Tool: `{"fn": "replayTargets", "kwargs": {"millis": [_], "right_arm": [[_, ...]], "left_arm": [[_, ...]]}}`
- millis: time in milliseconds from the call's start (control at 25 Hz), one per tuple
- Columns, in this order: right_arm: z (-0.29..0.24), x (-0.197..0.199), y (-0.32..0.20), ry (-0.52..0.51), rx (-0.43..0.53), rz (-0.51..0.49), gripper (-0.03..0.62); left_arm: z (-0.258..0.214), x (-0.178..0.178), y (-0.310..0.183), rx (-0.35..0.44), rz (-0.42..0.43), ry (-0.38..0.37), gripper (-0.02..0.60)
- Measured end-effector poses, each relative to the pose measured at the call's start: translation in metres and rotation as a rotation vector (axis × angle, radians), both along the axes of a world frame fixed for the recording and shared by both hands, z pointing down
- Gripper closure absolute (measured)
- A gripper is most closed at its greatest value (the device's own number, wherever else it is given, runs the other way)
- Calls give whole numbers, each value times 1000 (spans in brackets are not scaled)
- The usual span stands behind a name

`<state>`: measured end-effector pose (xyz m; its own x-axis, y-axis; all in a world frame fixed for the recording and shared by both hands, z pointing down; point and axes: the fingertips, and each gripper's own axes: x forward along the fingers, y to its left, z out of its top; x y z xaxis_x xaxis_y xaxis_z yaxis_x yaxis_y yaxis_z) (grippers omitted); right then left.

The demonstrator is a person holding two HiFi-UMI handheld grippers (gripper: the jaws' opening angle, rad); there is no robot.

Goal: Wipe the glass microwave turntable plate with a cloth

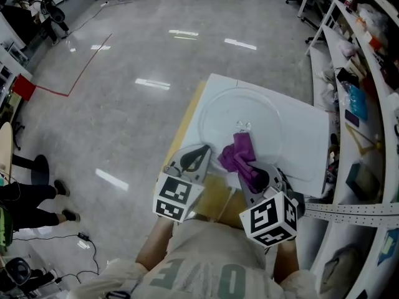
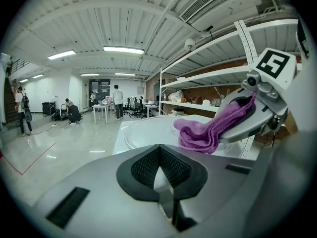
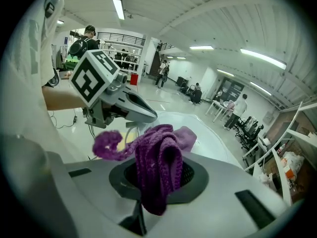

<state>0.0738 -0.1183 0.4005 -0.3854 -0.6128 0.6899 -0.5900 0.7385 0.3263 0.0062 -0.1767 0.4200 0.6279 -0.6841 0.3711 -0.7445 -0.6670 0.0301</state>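
Note:
The clear glass turntable plate (image 1: pixel 234 108) lies flat on a white board (image 1: pixel 299 136). A purple knitted cloth (image 1: pixel 240 157) is clamped in my right gripper (image 1: pixel 257 178), which is shut on it; the cloth's free end hangs over the plate's near edge. From the right gripper view the cloth (image 3: pixel 158 165) bunches up out of the closed jaws. My left gripper (image 1: pixel 198 159) hovers just left of the cloth at the plate's near-left edge, shut and holding nothing. In the left gripper view the cloth (image 2: pixel 208 130) and plate (image 2: pixel 153 130) lie ahead.
The white board rests on a wooden tabletop (image 1: pixel 215 198). Metal shelving (image 1: pixel 361 73) with assorted items runs along the right side. Grey floor (image 1: pixel 124 73) spreads to the left. People stand and sit far off in the room (image 2: pixel 118 100).

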Motion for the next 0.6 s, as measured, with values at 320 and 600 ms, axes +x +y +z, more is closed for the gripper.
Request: {"fn": "replayTargets", "kwargs": {"millis": [320,600], "right_arm": [[1,1,12,-2,-16,-8,533],[-14,4,0,4,36,-18,533]], "left_arm": [[0,1,-1,4,-5,-3,580],[0,2,-1,8,-5,-4,580]]}}
